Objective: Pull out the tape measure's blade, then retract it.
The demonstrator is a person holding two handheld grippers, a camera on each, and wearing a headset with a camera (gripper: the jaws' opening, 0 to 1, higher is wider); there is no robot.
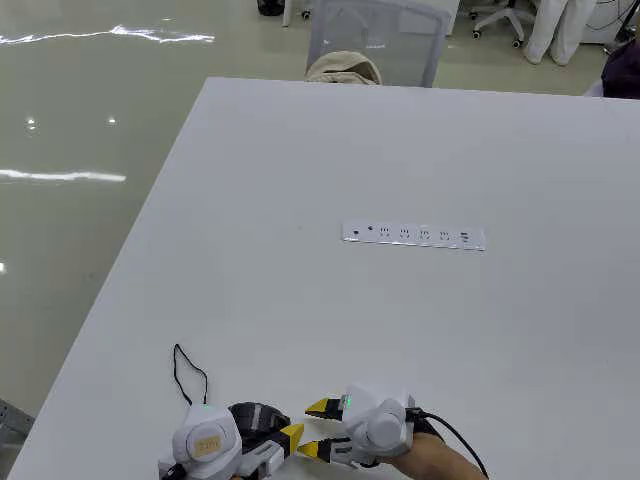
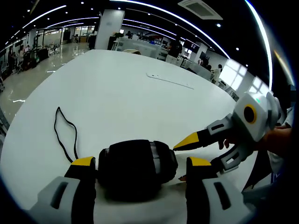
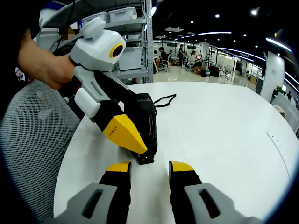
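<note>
One broad white bench (image 1: 420, 150) carries everything, and the black tape measure (image 1: 256, 416) lies on it close to the person's edge. Far beyond the tape measure, past the bench's opposite edge, stands a mesh-backed chair (image 1: 375, 40). Well beyond the tape measure, toward the bench's middle, a flat white power strip (image 1: 413, 235) lies flush with the surface.

The left tool (image 2: 141, 162) straddles the tape measure, with one yellow-tipped jaw on each side of the case. One jaw sits against the case and a sliver of gap seems to show at the other, so whether the tool is truly pinching it cannot be told. In the right gripper view, one of the left tool's yellow jaws lies across the case's flat side.

The right tool (image 3: 150, 170) sits just beside the tape measure with its jaws spread and nothing between them. Its tips point at the case and come near the left tool's jaw. A hand (image 1: 432, 460) grips its body.

A thin black cord (image 1: 190, 375) loops out from the tape measure across the bench, on the side away from the right tool.
</note>
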